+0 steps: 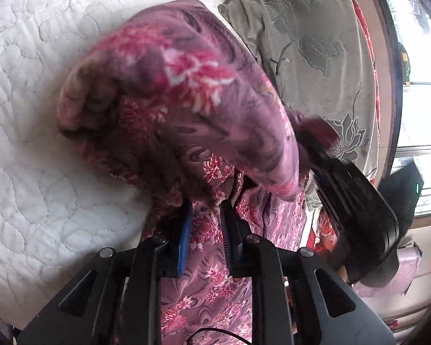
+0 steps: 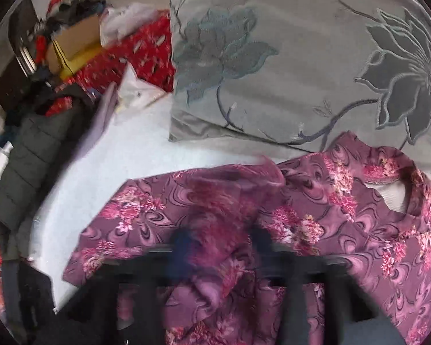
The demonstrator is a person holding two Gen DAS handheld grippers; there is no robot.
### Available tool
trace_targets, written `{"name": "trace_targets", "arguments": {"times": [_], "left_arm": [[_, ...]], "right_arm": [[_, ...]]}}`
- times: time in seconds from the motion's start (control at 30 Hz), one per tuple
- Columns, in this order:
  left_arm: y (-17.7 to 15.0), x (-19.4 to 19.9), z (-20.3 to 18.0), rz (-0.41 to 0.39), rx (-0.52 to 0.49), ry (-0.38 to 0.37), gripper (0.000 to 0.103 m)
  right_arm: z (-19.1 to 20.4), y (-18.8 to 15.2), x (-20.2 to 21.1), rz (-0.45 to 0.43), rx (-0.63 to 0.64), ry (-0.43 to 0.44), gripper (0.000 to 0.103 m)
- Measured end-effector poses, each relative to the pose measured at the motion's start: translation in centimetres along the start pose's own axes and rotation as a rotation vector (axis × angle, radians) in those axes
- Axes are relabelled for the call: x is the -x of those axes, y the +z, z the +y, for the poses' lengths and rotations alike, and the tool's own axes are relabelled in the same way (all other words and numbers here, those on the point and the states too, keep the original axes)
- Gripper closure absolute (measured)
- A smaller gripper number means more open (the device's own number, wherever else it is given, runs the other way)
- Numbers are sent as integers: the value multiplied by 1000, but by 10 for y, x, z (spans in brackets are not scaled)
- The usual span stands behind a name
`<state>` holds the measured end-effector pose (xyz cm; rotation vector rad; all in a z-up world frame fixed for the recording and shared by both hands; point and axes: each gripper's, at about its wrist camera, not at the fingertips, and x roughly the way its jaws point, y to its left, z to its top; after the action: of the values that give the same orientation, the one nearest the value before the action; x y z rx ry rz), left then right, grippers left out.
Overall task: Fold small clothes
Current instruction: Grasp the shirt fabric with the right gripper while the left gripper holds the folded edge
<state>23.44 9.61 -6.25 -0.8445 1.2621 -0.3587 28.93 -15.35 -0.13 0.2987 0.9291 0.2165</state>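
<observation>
Between the jaws, the blouse [image 1: 204, 92] is purple with pink flowers and dark swirls. Beyond them, the pillow [image 2: 287, 57] is grey with embroidered flowers; left, the quilt [image 1: 28, 115] is white.

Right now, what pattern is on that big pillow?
Grey pillow with embroidered dark flowers on stems, clearest in the right wrist view.

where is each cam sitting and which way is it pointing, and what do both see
Left wrist: sits on the left gripper, facing along its fingers at the lifted purple floral garment over the white quilt; the right gripper shows at the right.
Right wrist: sits on the right gripper, blurred, facing over the garment toward the grey flowered pillow and the clutter beyond.
Shared: garment, pillow, quilt.
</observation>
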Motion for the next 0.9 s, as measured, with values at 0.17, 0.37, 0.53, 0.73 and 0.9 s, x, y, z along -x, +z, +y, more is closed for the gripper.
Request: {"name": "trace_targets", "arguments": {"times": [0.17, 0.37, 0.53, 0.73, 0.9], "left_arm": [[-7, -1, -7, -1, -3, 17, 87], [-23, 2, -21, -9, -42, 58, 87], [-32, 6, -26, -4, -69, 80, 87], [-48, 21, -35, 1, -98, 54, 66], [-53, 19, -50, 6, -134, 29, 66]], "right_arm": [[-61, -14, 59, -127, -136, 57, 97], [-136, -45, 115, -196, -270, 36, 97], [-192, -85, 143, -215, -367, -7, 97], [-248, -131, 143, -165, -537, -16, 88], [-269, -134, 143, -249, -689, 85, 57]]}}
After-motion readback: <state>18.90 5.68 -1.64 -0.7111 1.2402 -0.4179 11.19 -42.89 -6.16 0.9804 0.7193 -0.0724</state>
